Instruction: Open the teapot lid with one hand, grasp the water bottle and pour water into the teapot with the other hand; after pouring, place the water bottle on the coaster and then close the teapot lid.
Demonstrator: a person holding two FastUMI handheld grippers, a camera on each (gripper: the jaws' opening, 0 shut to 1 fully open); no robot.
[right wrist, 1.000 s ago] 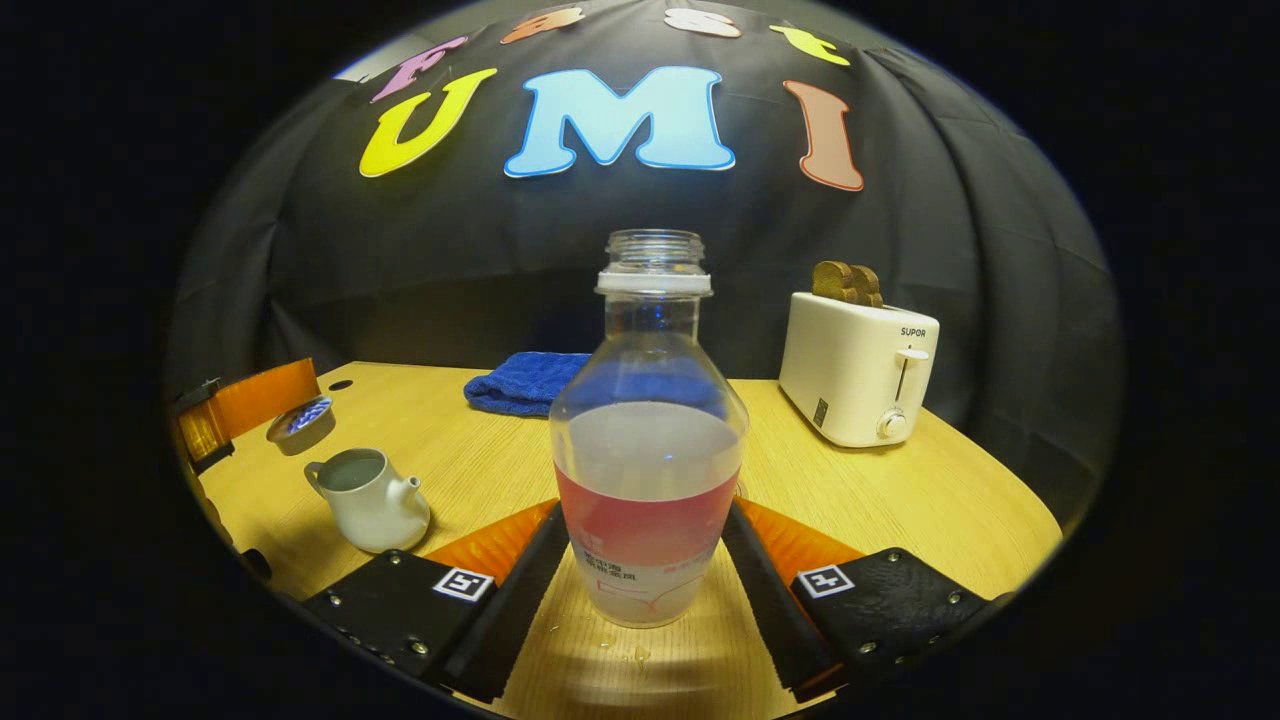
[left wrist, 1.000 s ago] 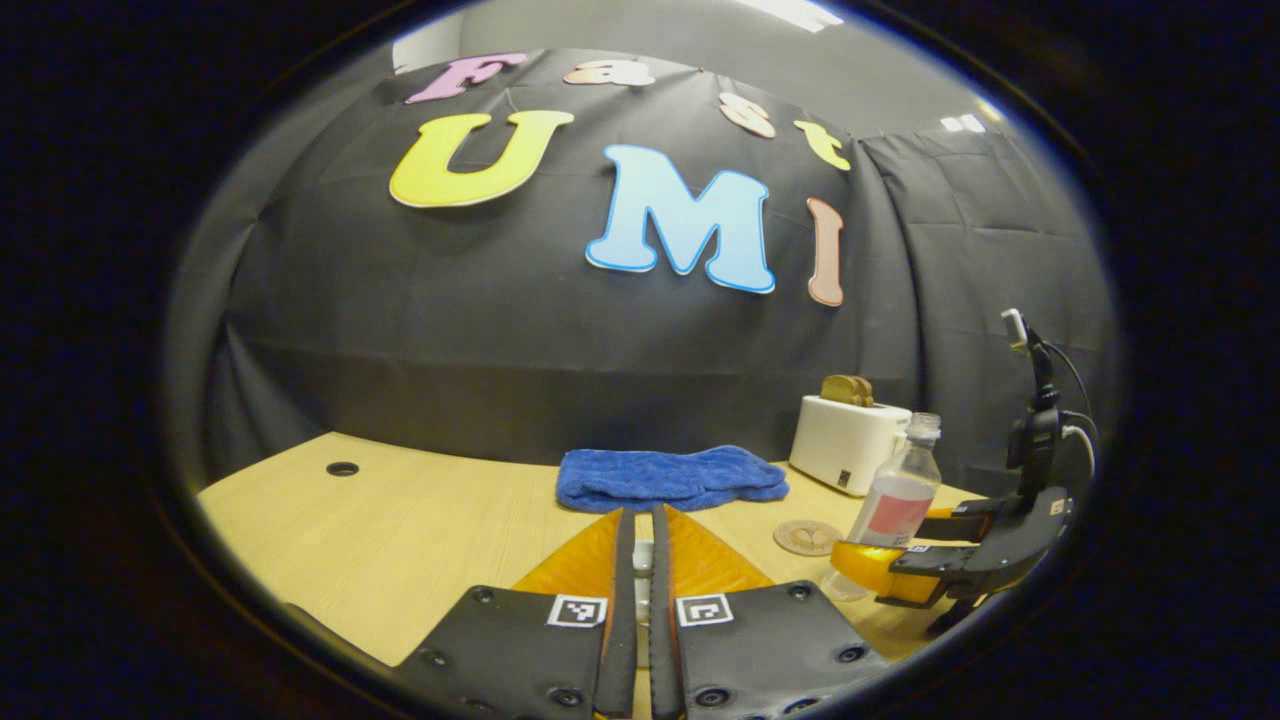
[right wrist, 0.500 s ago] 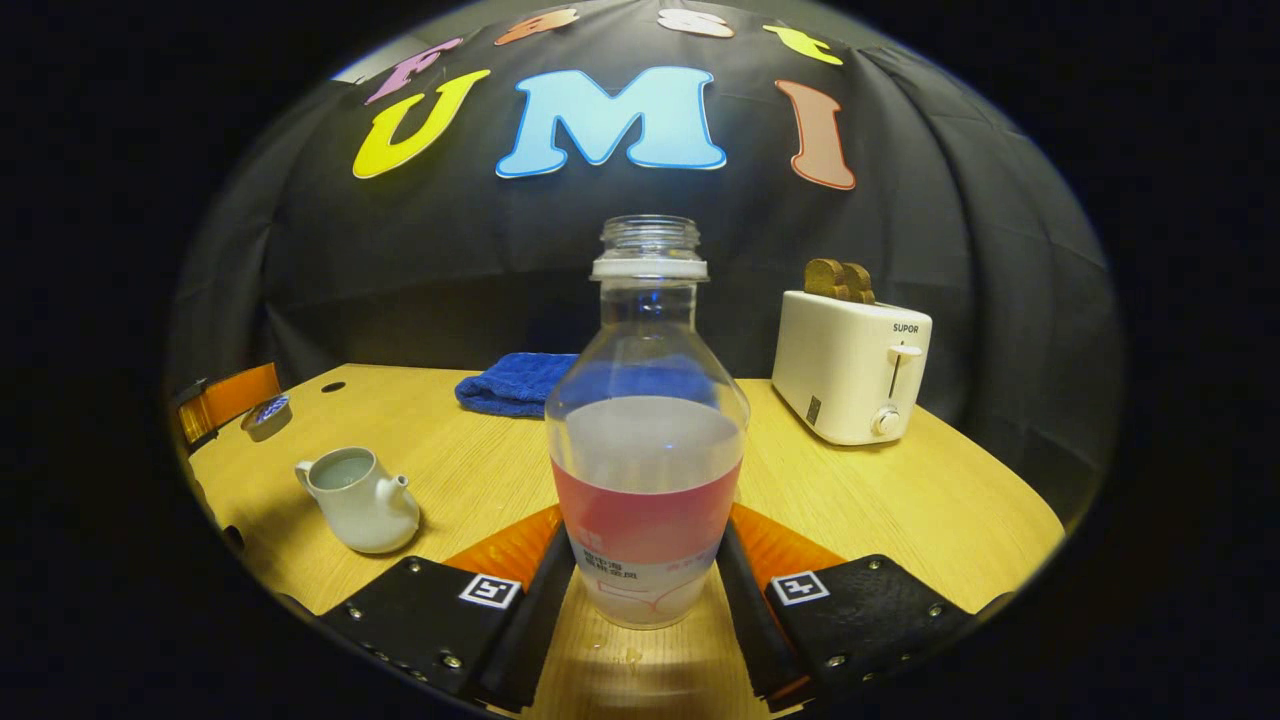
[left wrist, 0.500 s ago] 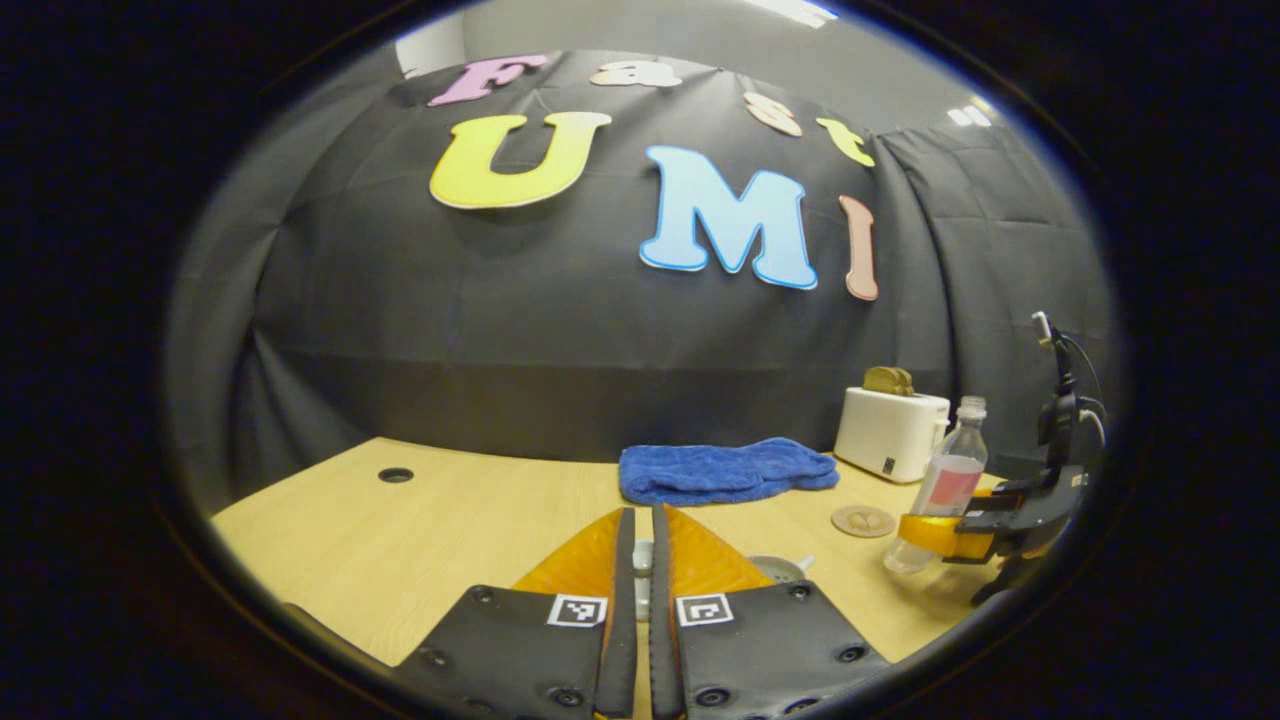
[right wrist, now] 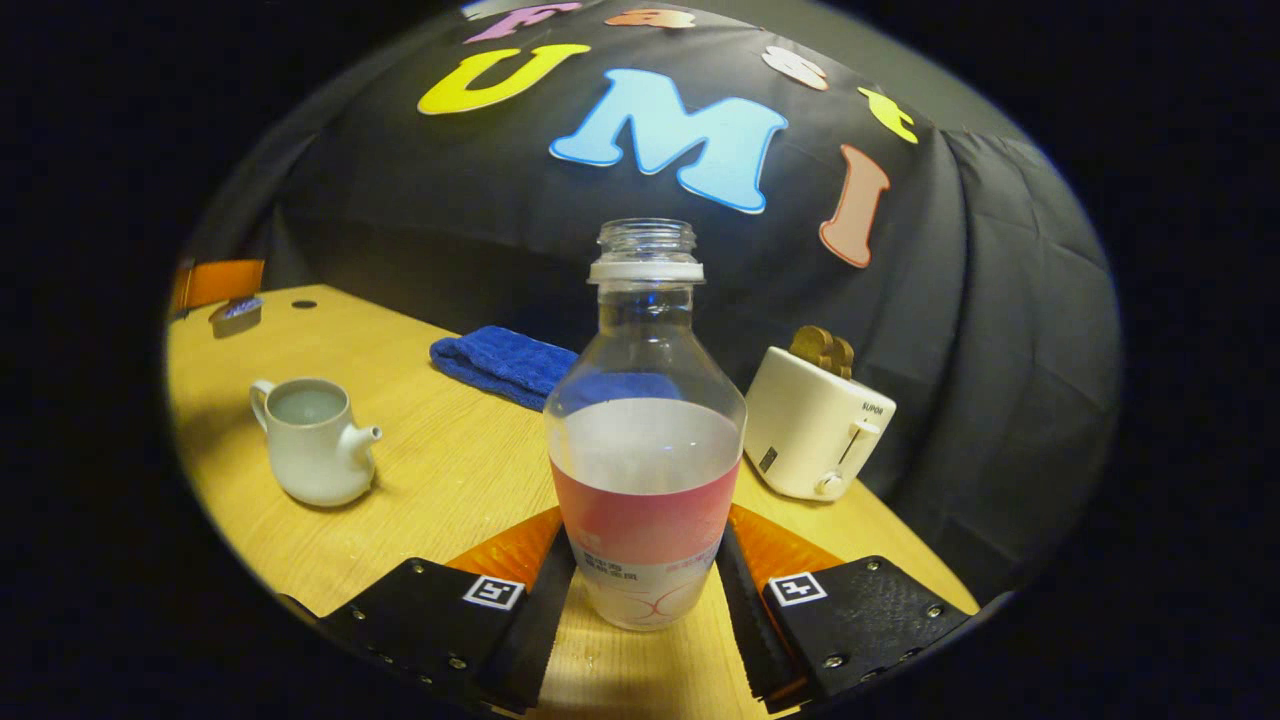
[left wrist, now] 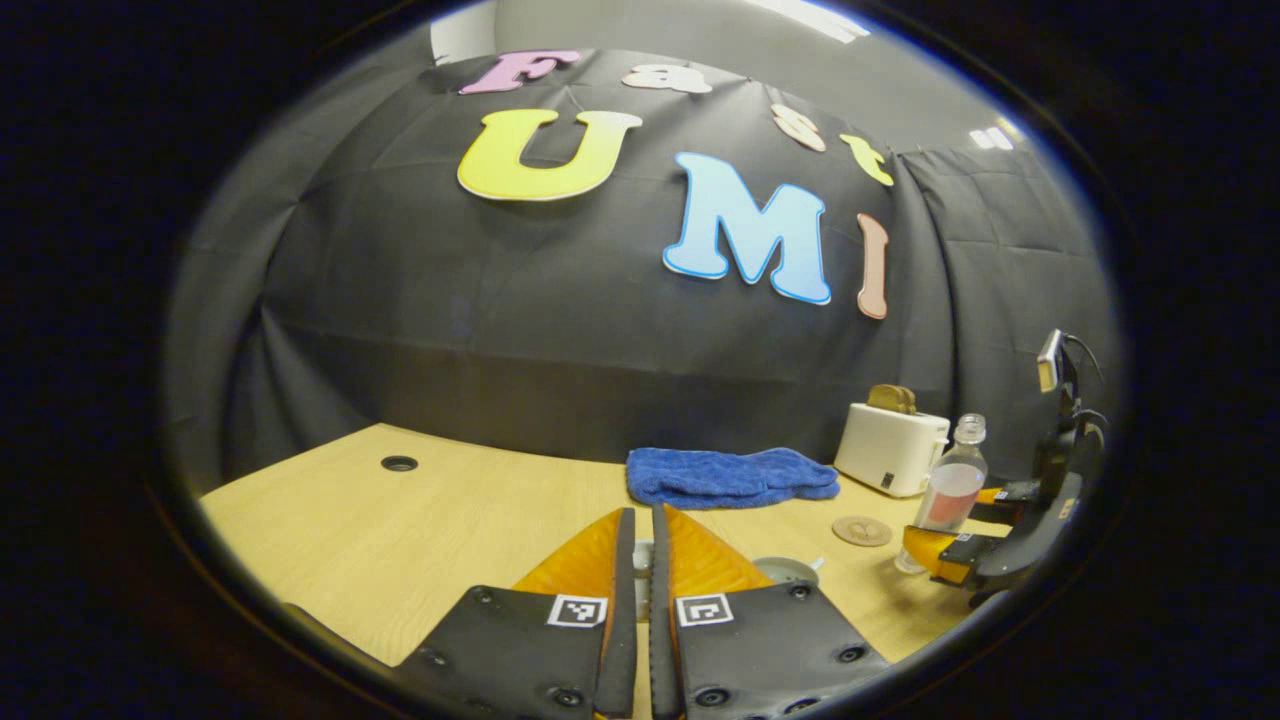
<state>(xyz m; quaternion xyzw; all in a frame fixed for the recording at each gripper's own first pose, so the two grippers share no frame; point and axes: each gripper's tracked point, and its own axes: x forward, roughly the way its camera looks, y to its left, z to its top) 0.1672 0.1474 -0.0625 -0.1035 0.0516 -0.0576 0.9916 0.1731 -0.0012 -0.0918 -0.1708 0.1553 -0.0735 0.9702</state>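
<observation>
the right gripper [right wrist: 645, 590] pinches the uncapped water bottle [right wrist: 645, 450] upright between both fingers. the left gripper [left wrist: 637, 600] has its fingers pressed nearly together on something pale i cannot make out. farther off, the open teapot [right wrist: 310, 440] stands on the table [right wrist: 440, 470], the coaster [left wrist: 862, 530] near the blue towel [left wrist: 730, 476] and toaster [right wrist: 815, 425].

A black cloth wall [left wrist: 560, 330] backs the light wooden table [left wrist: 420, 530] (round cable hole [left wrist: 399, 463] at nine o'clock); ceiling lights [left wrist: 805, 8] glow at twelve.
</observation>
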